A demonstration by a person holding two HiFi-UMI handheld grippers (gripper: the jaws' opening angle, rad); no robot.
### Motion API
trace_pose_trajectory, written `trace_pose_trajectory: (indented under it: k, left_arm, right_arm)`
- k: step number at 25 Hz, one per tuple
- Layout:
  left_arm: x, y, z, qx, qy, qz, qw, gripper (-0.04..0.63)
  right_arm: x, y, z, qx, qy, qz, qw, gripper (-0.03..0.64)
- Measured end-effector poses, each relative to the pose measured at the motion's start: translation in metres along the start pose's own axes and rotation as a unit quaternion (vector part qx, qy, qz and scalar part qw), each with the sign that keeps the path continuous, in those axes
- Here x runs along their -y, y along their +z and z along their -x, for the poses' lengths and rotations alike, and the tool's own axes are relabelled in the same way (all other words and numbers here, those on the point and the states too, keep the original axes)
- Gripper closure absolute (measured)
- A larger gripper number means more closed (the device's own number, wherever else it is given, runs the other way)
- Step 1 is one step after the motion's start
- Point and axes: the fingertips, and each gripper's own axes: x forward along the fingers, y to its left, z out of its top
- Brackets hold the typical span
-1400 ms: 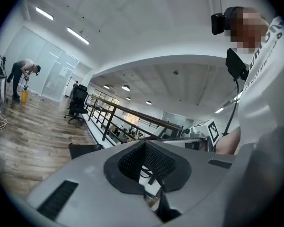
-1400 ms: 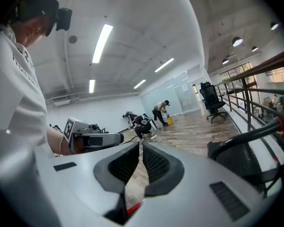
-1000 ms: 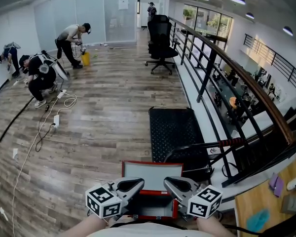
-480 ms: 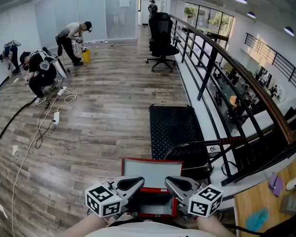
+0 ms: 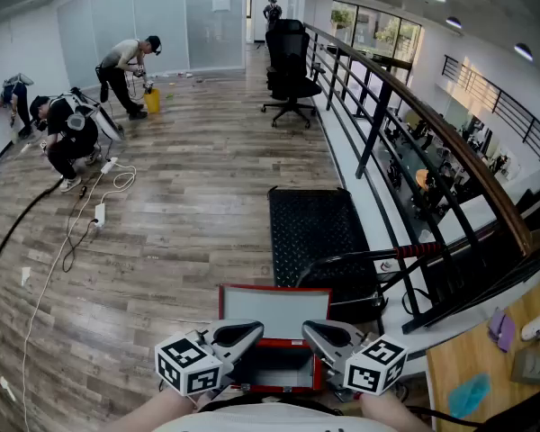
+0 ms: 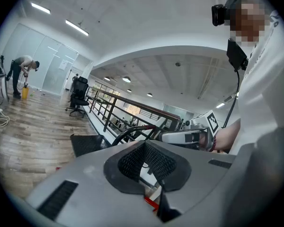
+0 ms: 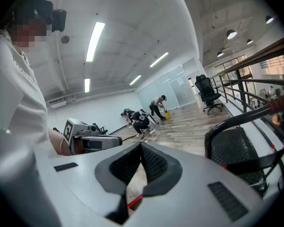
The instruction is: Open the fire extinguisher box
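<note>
The fire extinguisher box (image 5: 272, 306) is a red-framed box with a pale grey front panel, lying on the wood floor at the bottom centre of the head view. Both grippers hover just above its near edge, side by side and pointing away from me. My left gripper (image 5: 252, 333) is shut with nothing between its jaws (image 6: 144, 145). The jaws of my right gripper (image 5: 313, 331) are closing to fully together and are empty too (image 7: 141, 148). A strip of the box's red edge (image 6: 151, 203) shows under the left jaws, and the red edge (image 7: 135, 201) shows again under the right ones.
A black perforated mat (image 5: 313, 234) lies just beyond the box. A black railing (image 5: 405, 124) runs along the right, with a black hose with a red band (image 5: 405, 255) near it. An office chair (image 5: 288, 75) stands far back. People (image 5: 67, 138) and cables (image 5: 90, 214) are at the left.
The head view has shifted slightly, so the box sits a little higher in the picture. Both grippers stay in the same place above its near edge.
</note>
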Motion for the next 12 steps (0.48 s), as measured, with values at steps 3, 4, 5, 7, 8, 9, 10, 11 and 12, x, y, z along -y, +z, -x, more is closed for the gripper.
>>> trace_pose_trajectory:
  k: [3,4,5,7,8,9,10,11,12]
  left_arm:
    - [0.0005,-0.001,0.0005,-0.002,-0.001,0.0,1.0,0.589]
    - [0.0005,-0.0012,0.001,-0.003,-0.001,0.0,1.0,0.589]
    - [0.0006,-0.0013,0.0014,-0.003,-0.001,0.0,1.0,0.589]
    - [0.0008,-0.0016,0.002,-0.003,-0.001,0.0,1.0,0.589]
    - [0.001,-0.0018,0.0017,-0.004,-0.001,0.0,1.0,0.589]
    - [0.0013,-0.0022,0.0011,-0.004,-0.001,0.0,1.0,0.589]
    - [0.0016,-0.0027,0.0004,-0.005,-0.002,0.0,1.0,0.589]
    - [0.0021,-0.0033,-0.0001,-0.006,-0.002,0.0,1.0,0.589]
    - [0.0024,-0.0038,-0.0003,-0.007,-0.002,-0.001,1.0,0.589]
  right_arm:
    - [-0.0009,-0.0008,0.0001,-0.002,0.001,0.0,1.0,0.607]
    - [-0.0013,-0.0012,0.0,-0.002,0.001,0.0,1.0,0.607]
    - [-0.0015,-0.0017,0.0,-0.003,0.001,0.001,1.0,0.607]
    - [-0.0011,-0.0026,0.0002,-0.004,0.0,0.001,1.0,0.607]
    - [-0.0005,-0.0029,0.0003,-0.004,0.0,0.001,1.0,0.607]
    - [0.0002,-0.0032,0.0005,-0.004,0.001,0.001,1.0,0.607]
    - [0.0006,-0.0037,0.0008,-0.005,0.002,0.001,1.0,0.607]
    - [0.0007,-0.0042,0.001,-0.006,0.003,0.003,1.0,0.607]
    - [0.0005,-0.0048,0.0011,-0.007,0.003,0.005,1.0,0.607]
